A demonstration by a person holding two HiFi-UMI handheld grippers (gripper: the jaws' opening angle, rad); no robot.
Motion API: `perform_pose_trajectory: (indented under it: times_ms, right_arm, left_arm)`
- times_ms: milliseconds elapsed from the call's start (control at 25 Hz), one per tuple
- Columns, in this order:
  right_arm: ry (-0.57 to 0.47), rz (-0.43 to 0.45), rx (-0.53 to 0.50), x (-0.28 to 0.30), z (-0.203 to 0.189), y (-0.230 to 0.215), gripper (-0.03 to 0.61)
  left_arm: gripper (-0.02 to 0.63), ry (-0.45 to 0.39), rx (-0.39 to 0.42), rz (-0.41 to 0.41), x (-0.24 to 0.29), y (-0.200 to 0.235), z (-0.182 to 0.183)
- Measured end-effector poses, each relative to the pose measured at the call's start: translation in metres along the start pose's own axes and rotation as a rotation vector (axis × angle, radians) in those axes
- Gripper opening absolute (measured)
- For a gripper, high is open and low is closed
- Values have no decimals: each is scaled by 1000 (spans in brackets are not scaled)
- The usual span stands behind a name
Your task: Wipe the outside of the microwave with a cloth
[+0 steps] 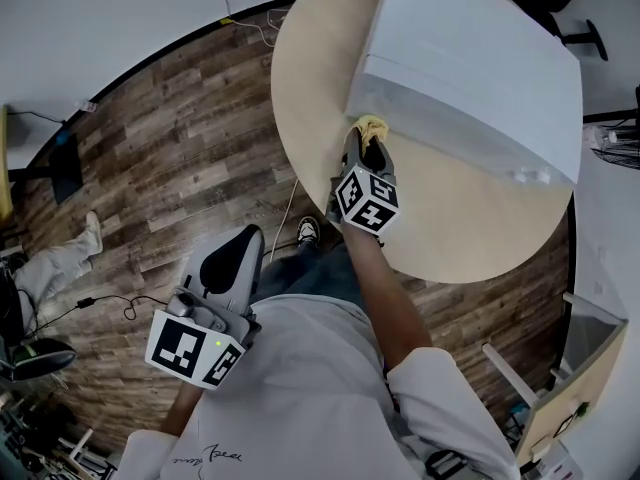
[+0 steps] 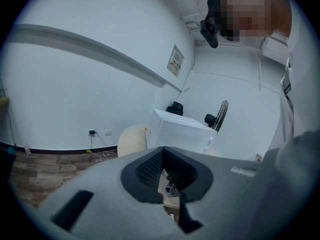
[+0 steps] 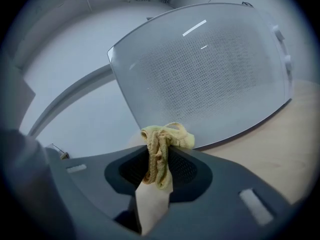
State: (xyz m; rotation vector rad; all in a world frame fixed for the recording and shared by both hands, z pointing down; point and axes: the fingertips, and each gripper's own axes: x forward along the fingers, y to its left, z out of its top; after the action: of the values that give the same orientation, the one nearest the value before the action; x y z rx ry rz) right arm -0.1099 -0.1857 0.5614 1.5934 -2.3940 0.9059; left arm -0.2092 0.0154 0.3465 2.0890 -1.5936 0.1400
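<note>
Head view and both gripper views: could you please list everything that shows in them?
microwave: one, white, on the table.
table: one, round, light wood, on the floor.
cloth: one, yellow, bunched in the right gripper, close to the lower corner of the microwave's door.
fan: one, black, behind the microwave in the left gripper view.
floor: dark wood planks, all round the table.
second person's leg: one, pale trousers, at the left edge of the head view.
person's shoe: one, white and dark, beside the table.
left gripper: one, grey, fingers together and empty, held low by the person's waist.
right gripper: one, grey, fingers shut on the cloth, at the microwave's front.
</note>
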Motion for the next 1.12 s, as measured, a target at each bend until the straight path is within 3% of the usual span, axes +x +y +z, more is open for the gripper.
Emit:
perform_pose_trajectory:
  times_ms: [680,1120]
  right_arm:
    - [43,127,-28,-1,-15,44,123]
    - [11,184,-42,-39,8,43,123]
  left_arm:
    - [-6,-13,1,28,-14,8,1]
    - [-6,-23,12,-7,-8,1,2]
